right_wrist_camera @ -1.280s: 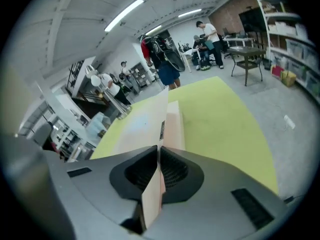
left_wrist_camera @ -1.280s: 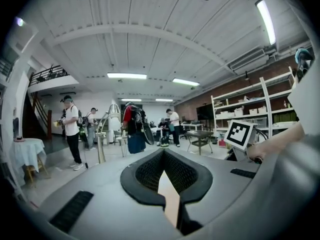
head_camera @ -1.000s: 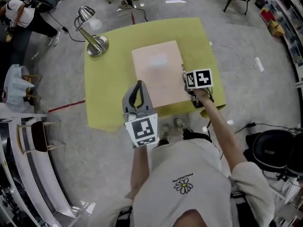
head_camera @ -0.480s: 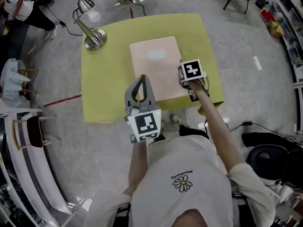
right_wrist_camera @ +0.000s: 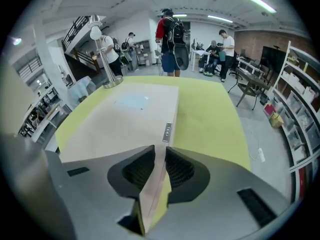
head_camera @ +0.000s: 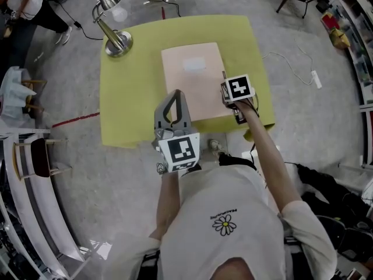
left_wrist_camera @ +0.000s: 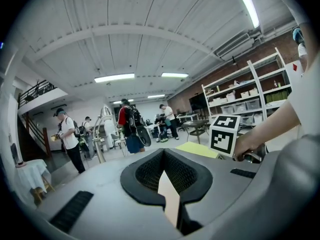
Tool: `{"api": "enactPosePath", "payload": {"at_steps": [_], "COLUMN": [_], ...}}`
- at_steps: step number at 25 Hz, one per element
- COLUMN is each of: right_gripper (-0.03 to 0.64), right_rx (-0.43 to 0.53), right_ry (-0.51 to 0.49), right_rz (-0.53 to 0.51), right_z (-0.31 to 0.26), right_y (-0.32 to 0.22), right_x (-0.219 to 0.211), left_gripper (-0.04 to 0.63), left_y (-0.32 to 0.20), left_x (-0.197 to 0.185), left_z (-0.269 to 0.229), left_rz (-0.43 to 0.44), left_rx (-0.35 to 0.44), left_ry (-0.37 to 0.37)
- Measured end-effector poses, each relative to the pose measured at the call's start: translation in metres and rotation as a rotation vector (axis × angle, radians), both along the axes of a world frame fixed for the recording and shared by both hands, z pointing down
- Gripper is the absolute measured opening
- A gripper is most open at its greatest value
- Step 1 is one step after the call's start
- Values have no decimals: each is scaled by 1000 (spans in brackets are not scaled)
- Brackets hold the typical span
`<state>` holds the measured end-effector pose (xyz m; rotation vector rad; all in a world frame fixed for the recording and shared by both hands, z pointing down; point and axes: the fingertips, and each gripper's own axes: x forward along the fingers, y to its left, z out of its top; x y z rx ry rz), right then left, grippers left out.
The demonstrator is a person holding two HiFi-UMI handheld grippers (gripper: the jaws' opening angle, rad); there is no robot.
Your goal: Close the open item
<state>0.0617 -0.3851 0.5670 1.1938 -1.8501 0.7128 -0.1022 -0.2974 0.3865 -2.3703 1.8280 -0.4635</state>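
**Folder shut on desk, tongs at its near end**

Beige folder (head_camera: 195, 83) lies flat and closed at centre of the yellow-green desk (head_camera: 125, 104). R tongs (right_wrist_camera: 160, 151), angled steeply down at the folder's rt edge near the front corner, have just been opening. Their jaws stand a little apart w/ the folder's edge showing in the gap, pads not pressing on it. L tongs (head_camera: 172, 98) hang over the folder's near edge, roughly level, tips together, nothing betw. them. A pale blue label (head_camera: 194, 65) sits on the cover's far half. A small metal tag (right_wrist_camera: 167, 130) lies at the rt edge just ahead of the R tongs. Silver lamp (head_camera: 113, 34) stands at the desk's far-left corner. People (right_wrist_camera: 170, 39) stand in the bkgd beyond the desk.
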Motion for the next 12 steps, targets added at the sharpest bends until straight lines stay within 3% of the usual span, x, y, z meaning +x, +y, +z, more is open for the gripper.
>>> {"api": "enactPosePath", "payload": {"at_steps": [4,12], "right_gripper": [120,182], "right_rx": [71,23], "right_ry": [73,-101], "right_rz": [-30,95], "right_z": [-4,4], "right_y": [-3,-4], "right_x": [5,17], "left_gripper": [14,14], "left_y": [2,8], "left_x": [-3,8], "left_z": [-2,3], "left_rz": [-16,2], "left_rx": [1,-7], "left_ry": [-1,1]}}
